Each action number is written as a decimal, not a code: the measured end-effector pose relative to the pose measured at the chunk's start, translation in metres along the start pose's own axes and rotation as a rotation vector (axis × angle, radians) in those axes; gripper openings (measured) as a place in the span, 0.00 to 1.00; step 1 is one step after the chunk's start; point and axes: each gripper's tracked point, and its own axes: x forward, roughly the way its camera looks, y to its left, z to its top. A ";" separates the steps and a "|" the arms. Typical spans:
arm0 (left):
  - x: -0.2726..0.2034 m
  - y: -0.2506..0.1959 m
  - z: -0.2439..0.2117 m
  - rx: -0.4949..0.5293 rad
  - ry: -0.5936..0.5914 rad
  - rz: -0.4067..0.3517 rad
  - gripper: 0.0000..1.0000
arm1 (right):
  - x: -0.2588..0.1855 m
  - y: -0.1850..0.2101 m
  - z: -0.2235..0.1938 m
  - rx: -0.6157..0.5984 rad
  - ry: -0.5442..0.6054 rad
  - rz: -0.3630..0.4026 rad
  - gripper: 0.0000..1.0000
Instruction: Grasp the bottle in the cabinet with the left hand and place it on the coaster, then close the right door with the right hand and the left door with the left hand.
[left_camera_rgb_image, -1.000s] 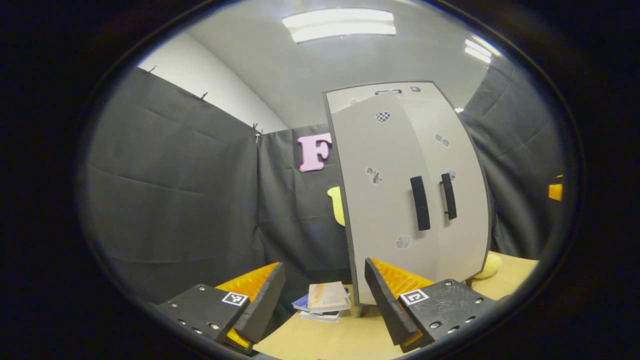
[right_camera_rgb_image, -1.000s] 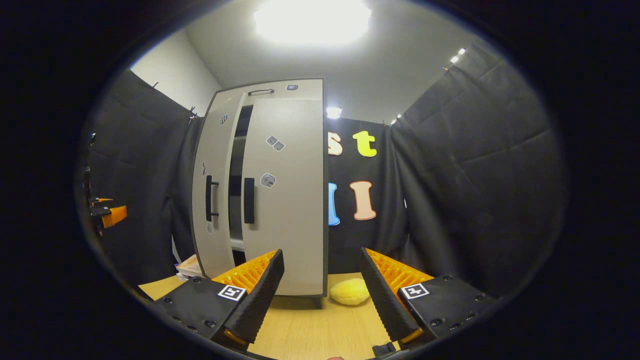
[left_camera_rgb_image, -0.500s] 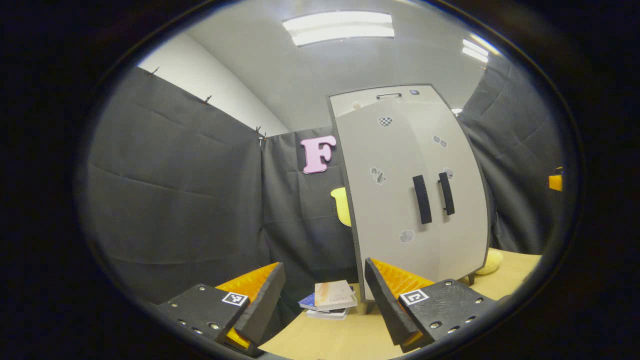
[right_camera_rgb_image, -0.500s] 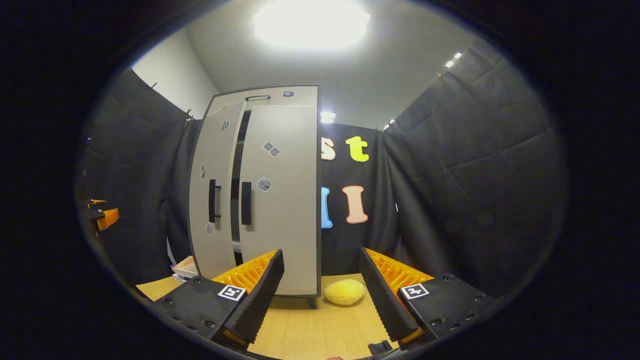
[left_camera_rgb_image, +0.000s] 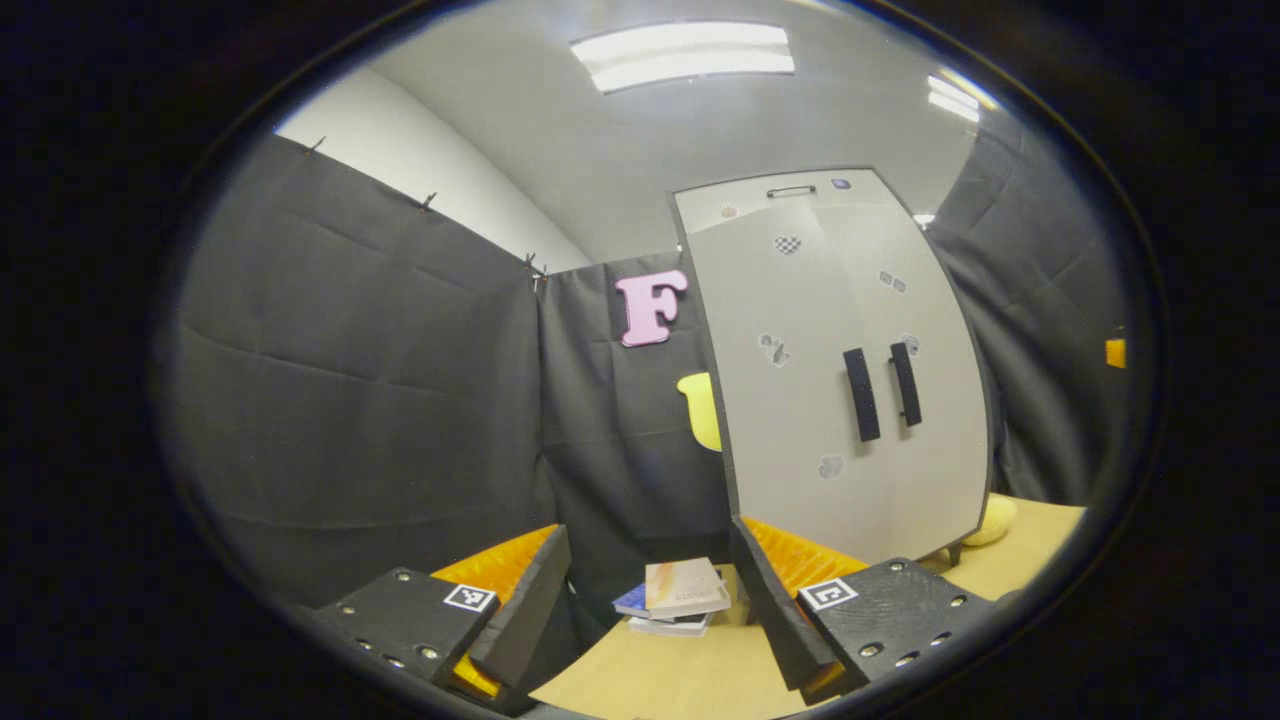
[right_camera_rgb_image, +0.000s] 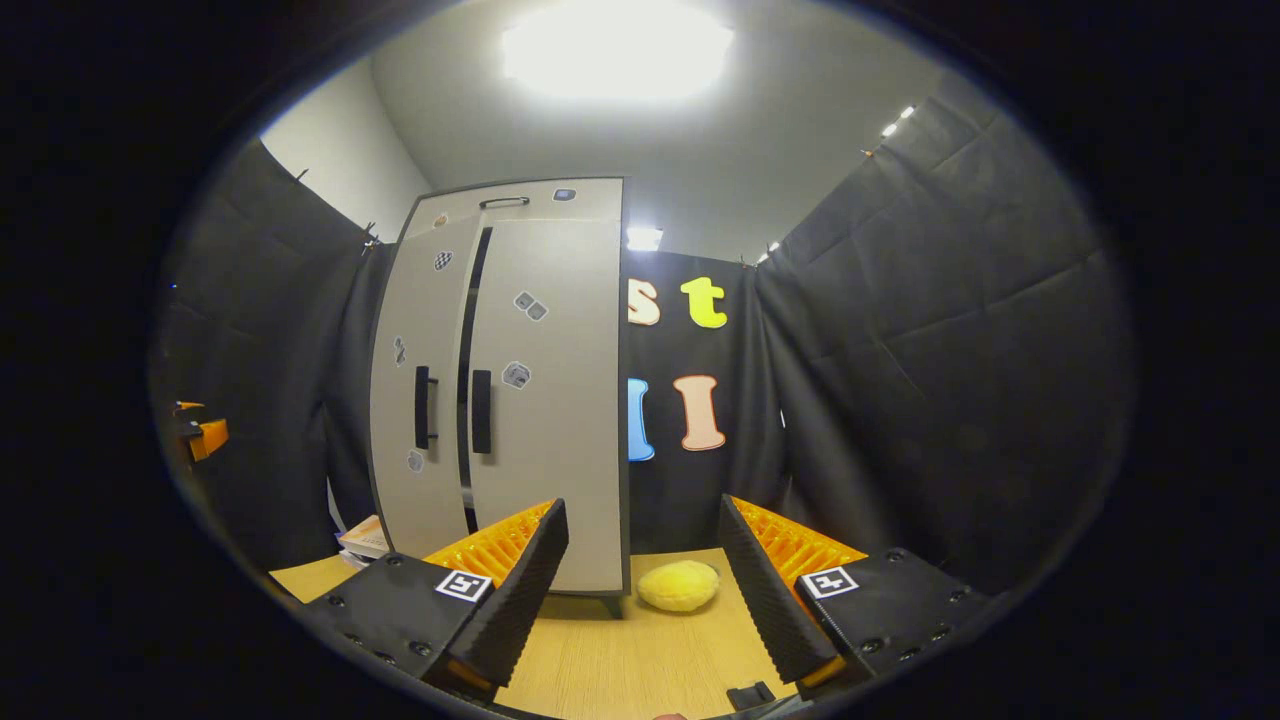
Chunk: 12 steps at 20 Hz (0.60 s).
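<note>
The grey two-door cabinet (left_camera_rgb_image: 840, 400) stands on the table, right of centre in the left gripper view, and its two dark handles (left_camera_rgb_image: 861, 395) sit close together. In the right gripper view the cabinet (right_camera_rgb_image: 545, 420) is left of centre, with a thin dark slit (right_camera_rgb_image: 465, 380) between the left door (right_camera_rgb_image: 410, 330) and the right door (right_camera_rgb_image: 560, 330). My left gripper (left_camera_rgb_image: 648, 540) is open and empty, well back from the cabinet. My right gripper (right_camera_rgb_image: 642, 515) is open and empty too, also short of the doors. The left gripper (right_camera_rgb_image: 200, 437) shows small at the far left edge.
A stack of books (left_camera_rgb_image: 675, 598) lies on the wooden table (right_camera_rgb_image: 620, 650) by the cabinet's left foot. A yellow soft lump (right_camera_rgb_image: 678, 585) sits on the table beside the cabinet's right side. Black cloth walls close in all around.
The dark gap between the doors has narrowed to a slit. Both grippers have drawn slightly away from the cabinet, and it has slid rightward in the left gripper view.
</note>
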 end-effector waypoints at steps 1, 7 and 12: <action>-0.001 0.001 -0.002 -0.003 0.003 -0.001 0.99 | 0.000 0.000 0.000 0.001 0.000 0.001 0.96; -0.004 0.005 -0.004 -0.003 0.011 -0.002 0.96 | 0.000 0.001 0.000 -0.008 -0.005 0.007 0.96; -0.005 0.005 -0.007 0.001 0.018 0.001 0.99 | -0.002 0.001 0.000 -0.018 -0.006 0.003 0.96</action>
